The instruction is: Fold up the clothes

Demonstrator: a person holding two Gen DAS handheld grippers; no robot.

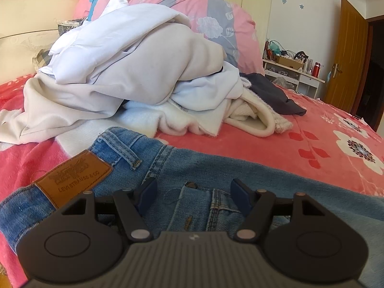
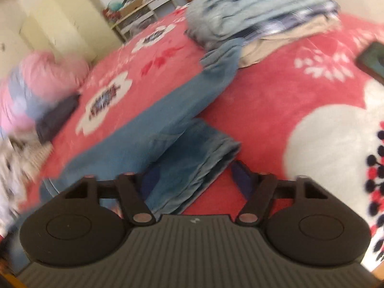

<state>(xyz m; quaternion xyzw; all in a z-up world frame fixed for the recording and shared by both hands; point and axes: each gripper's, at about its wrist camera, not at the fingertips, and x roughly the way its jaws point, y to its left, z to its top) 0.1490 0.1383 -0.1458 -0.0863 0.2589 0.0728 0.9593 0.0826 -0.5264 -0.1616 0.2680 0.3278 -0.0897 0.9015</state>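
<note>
Jeans (image 1: 182,168), one pair, blue denim, spread on red floral bedspread (image 1: 300,144). Waistband sits just ahead of left gripper (image 1: 192,195); its fingers are spread wide, nothing between them, hovering over the back pocket area. Brown leather patch (image 1: 74,180) on waistband reads "LEVI STRAUSS & CO". One belt loop (image 1: 120,148) visible beside the patch.

Right wrist view is blurred. Right gripper (image 2: 192,180) also spread wide, over the hem of one jeans leg (image 2: 192,165); contact with the cloth cannot be told. Second leg (image 2: 168,100) runs away diagonally toward a stack of folded clothes (image 2: 259,14).

One unfolded heap of pale garments (image 1: 134,72) lies behind the waistband, one dark garment (image 1: 271,93) beside it. Pink-grey floral duvet (image 1: 204,9) behind the heap. White shelf unit (image 1: 292,74) holds clutter, including one red bottle (image 1: 316,68). One wooden door (image 1: 345,55).
</note>
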